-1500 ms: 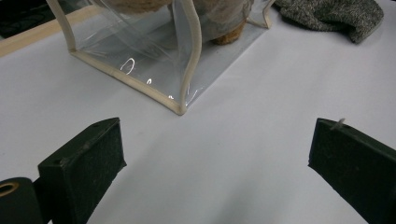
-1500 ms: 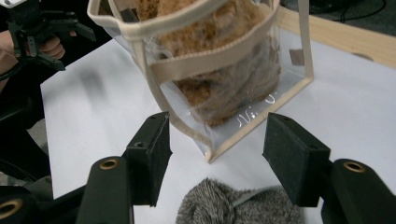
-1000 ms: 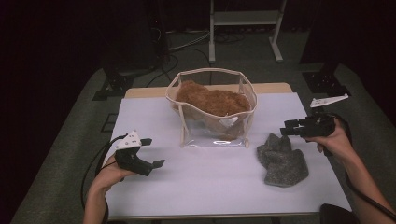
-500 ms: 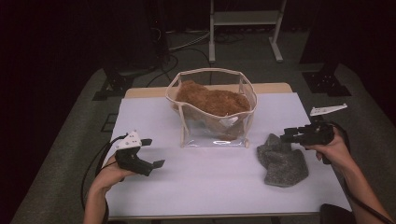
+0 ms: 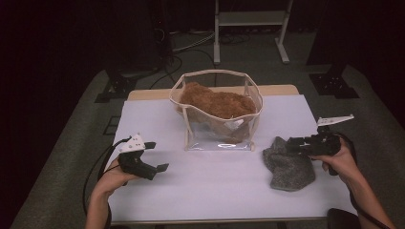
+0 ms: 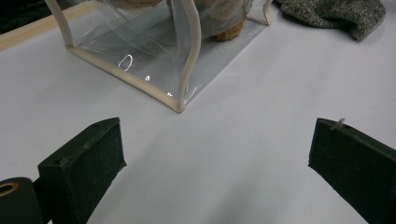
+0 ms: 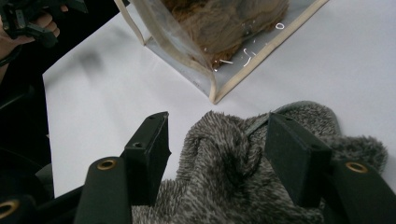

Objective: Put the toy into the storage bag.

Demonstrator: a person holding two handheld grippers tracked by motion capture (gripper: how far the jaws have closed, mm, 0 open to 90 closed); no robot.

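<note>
- The grey fleece [image 5: 288, 164] lies crumpled on the white table [image 5: 215, 186], right of the clear bag [image 5: 217, 114], close to its corner.
- The right gripper [image 7: 212, 149] has its jaws apart astride a fold of the fleece, not yet pinching; this looks like the reach-to-grasp step.
- Next: close on that fold, then lift towards the bag, which already holds a brown fleece [image 5: 215, 101].
- The left gripper [image 6: 215, 154] hovers spread wide, holding nothing, over bare table.

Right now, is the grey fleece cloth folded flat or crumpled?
Crumpled. The grey fleece cloth lies in a bunched heap with uneven folds on the white table, beside the clear bag.
</note>
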